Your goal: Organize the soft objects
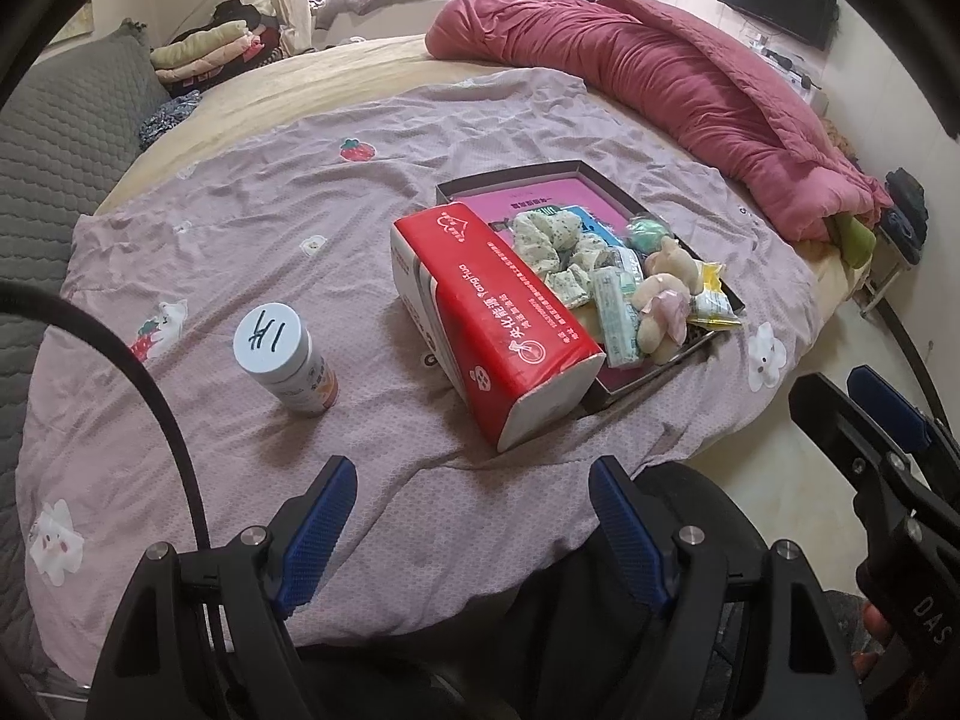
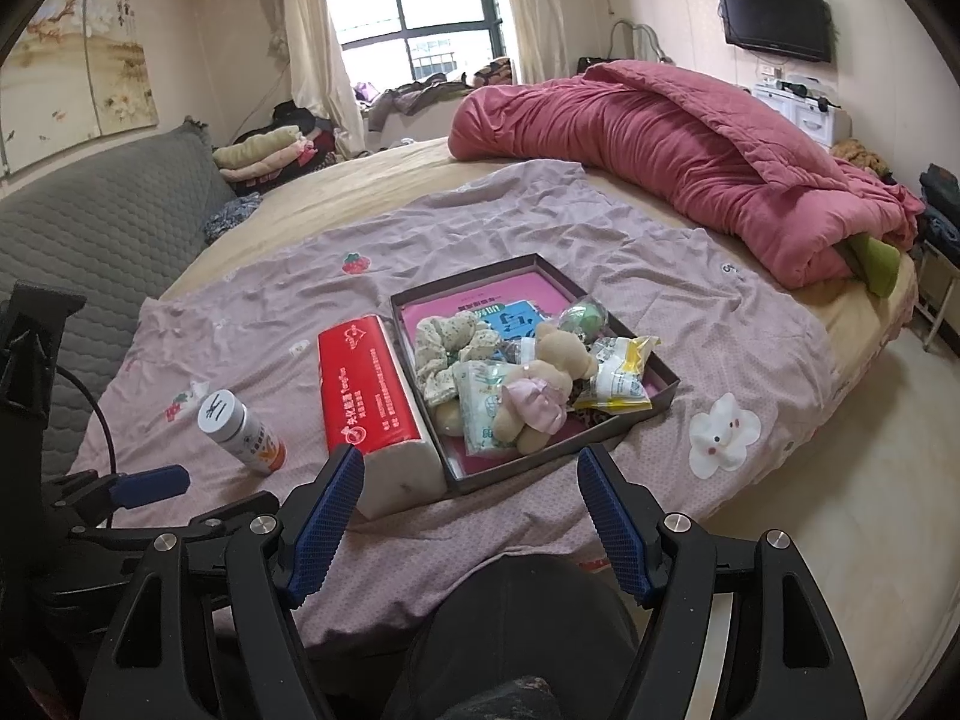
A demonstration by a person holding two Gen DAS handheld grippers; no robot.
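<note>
Left wrist view: left gripper [image 1: 471,531] released, empty, low over sheet [image 1: 240,228]. Tissue pack [image 1: 498,324] (soft, slick film) tilted on tray [image 1: 603,180] rim; liable to slide off if nudged. Bottle [image 1: 288,360] hard, upright, easily toppled.

Right wrist view: right gripper [image 2: 471,519] released, empty. Plush bear [image 2: 540,396], scrunchie [image 2: 450,342], crinkly packets heaped in tray [image 2: 660,390]; may snag together.

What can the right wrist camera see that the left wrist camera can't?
Only the right wrist view shows the wall painting and the window in full. Only the left wrist view shows the right claw at its edge. Both show the bottle, the red tissue pack beside the box, and the teddy bear inside it. Both claws are open and empty.
</note>
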